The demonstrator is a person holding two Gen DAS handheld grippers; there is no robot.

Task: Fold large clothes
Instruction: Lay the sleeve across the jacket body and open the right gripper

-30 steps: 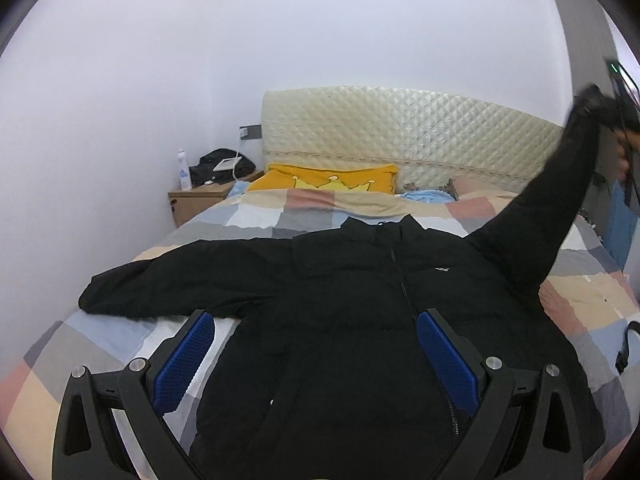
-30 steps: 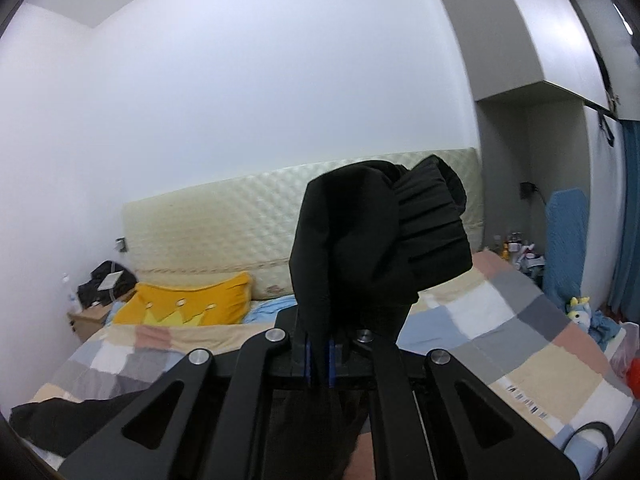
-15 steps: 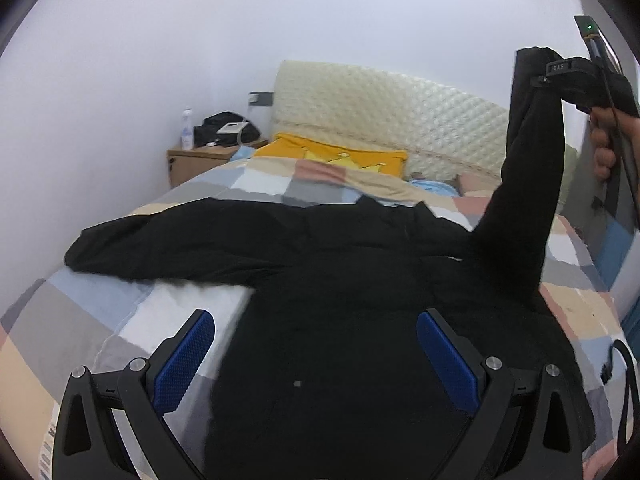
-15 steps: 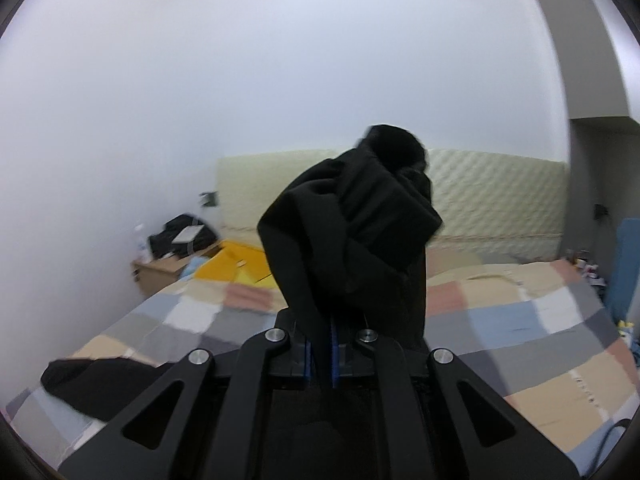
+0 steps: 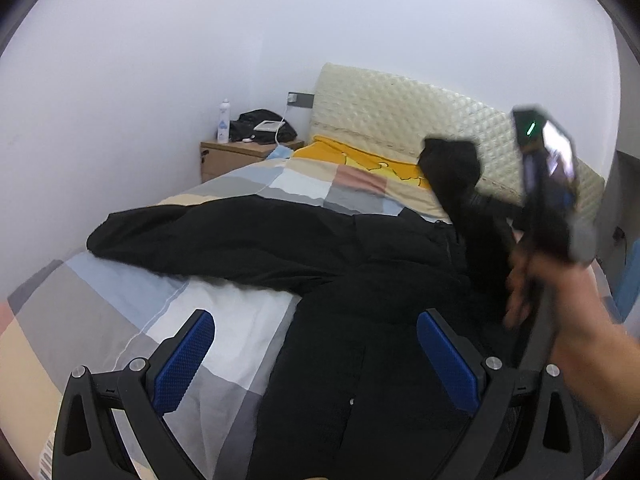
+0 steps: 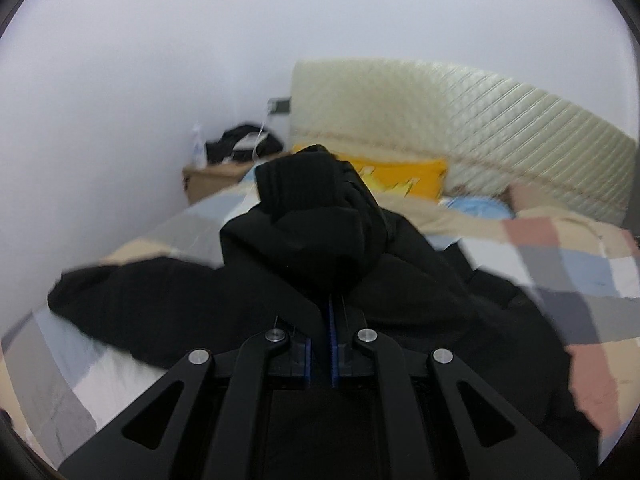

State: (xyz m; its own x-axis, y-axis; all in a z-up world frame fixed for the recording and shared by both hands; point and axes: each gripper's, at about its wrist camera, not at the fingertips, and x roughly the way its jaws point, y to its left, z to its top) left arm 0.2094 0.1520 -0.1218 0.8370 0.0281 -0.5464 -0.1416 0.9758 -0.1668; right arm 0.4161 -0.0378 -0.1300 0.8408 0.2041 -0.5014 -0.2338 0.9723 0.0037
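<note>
A large black jacket [image 5: 360, 340] lies spread front-up on the bed, its left sleeve [image 5: 192, 232] stretched out to the left. My right gripper [image 6: 325, 316] is shut on the cuff of the right sleeve [image 6: 316, 216] and holds it up over the jacket's body; the cuff also shows in the left wrist view [image 5: 452, 164], with the hand and the right gripper's body beside it. My left gripper [image 5: 316, 344] is open and empty, low over the jacket's lower left front.
The bed has a checked quilt [image 5: 132, 312], a yellow pillow [image 5: 360, 160] and a cream padded headboard [image 5: 400, 112]. A wooden nightstand [image 5: 236, 156] with a bottle and a dark bag stands at the left wall.
My right gripper has carried the sleeve cuff down and leftward, from high at the right to over the jacket's chest. The left gripper has stayed open and turned left.
</note>
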